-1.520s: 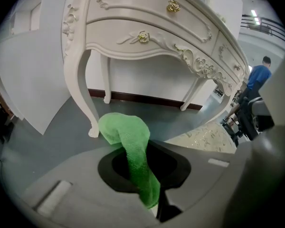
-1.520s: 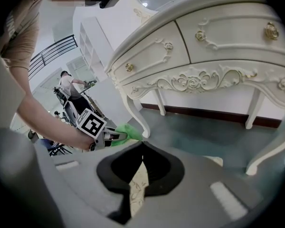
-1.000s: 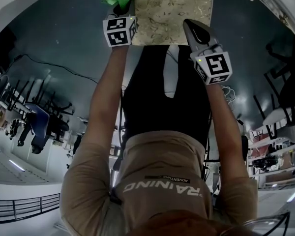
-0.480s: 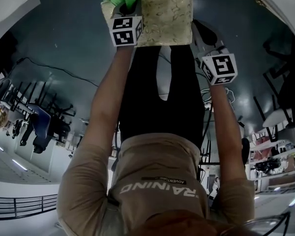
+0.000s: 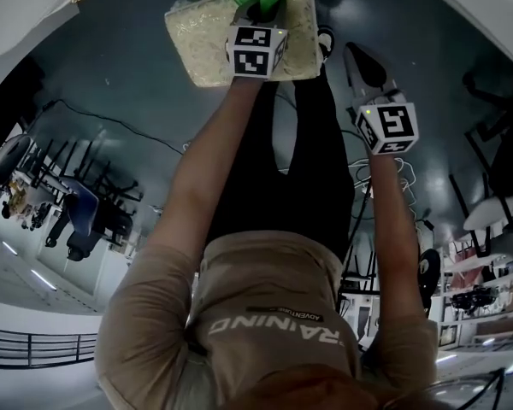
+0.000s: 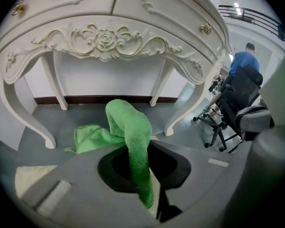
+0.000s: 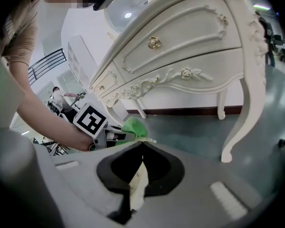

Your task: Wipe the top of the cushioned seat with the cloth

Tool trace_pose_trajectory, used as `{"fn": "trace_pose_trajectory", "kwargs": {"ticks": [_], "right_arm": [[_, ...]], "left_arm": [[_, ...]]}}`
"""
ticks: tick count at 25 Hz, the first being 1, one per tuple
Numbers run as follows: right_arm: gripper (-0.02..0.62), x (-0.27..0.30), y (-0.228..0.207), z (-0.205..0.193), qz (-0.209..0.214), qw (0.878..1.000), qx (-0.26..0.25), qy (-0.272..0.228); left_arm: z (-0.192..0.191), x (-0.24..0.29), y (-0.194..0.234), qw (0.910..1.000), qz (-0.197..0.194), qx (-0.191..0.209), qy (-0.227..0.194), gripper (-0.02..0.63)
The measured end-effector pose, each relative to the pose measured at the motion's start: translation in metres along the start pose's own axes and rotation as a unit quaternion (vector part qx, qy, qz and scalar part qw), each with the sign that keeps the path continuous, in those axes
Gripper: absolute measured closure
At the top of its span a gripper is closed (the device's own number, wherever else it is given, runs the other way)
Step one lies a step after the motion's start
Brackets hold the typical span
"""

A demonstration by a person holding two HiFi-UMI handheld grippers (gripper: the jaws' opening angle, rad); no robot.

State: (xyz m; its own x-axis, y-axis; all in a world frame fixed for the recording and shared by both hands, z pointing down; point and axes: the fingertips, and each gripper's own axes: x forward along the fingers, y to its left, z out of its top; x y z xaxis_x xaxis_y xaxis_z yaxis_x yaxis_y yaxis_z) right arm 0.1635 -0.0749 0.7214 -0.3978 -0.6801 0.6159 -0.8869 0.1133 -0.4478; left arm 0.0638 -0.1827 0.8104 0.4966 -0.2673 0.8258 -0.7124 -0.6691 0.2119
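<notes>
Right gripper point(image 7: 143, 142): nearest to the body, it hangs off the right side of the seat and apart from it in the head view. Its jaws are drawn together at the tips. A pale sliver shows in the slot behind them, and I cannot tell what it is.
Left gripper point(image 6: 151, 141): reached further out over the seat, with its jaws clamped on the cloth.
Cloth point(image 6: 133, 132): green terry that runs up through the left jaws. It flops over in a loose fold, and a flat tail lies out to the left.
Cloth handling: it looks soft, light and limp, with no risk of breakage. A pinch on one bunched edge leaves most of it trailing, so only the hanging part would meet the fabric. Gathering more of it into the bite would likely give a firmer wiping pad.
Cushioned seat point(image 5: 205, 37): a pale, patterned pad lying low over the dark floor point(image 5: 111, 58), under and just beyond the left gripper.
Seat handling: it is probably padded and yielding, and light enough to slide or turn under a stroke. The free gripper could steady it at the right rim.
Dresser point(image 6: 104, 37): white, carved and on curved legs, standing beyond the seat.
Far background: an office chair point(image 6: 237, 96), with a person in blue point(image 6: 244, 63) behind it.
</notes>
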Motion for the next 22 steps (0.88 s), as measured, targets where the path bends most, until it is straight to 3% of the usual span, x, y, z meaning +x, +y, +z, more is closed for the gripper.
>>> {"fn": "trace_pose_trajectory", "kwargs": {"ticks": [6,13,18,22], "right_arm": [[0.594,-0.025,-0.033,-0.002,-0.022,1.0,0.008,-0.008],[0.594,-0.046,-0.051,-0.014,-0.038,0.999,0.02,-0.013],[0.594,-0.048,-0.041,-0.027,-0.038,0.999,0.022,-0.006],[0.594,-0.043,-0.016,-0.028,-0.027,1.0,0.009,0.002]], "left_arm": [[0.008,0.016,-0.044,0.9991,-0.035,0.018,0.014,0.559],[-0.007,0.028,-0.11,0.992,-0.12,0.025,0.032,0.558],[-0.008,0.006,-0.16,0.9767,-0.214,0.016,0.011,0.559],[-0.001,-0.026,-0.161,0.9735,-0.228,0.01,-0.019,0.558]]}}
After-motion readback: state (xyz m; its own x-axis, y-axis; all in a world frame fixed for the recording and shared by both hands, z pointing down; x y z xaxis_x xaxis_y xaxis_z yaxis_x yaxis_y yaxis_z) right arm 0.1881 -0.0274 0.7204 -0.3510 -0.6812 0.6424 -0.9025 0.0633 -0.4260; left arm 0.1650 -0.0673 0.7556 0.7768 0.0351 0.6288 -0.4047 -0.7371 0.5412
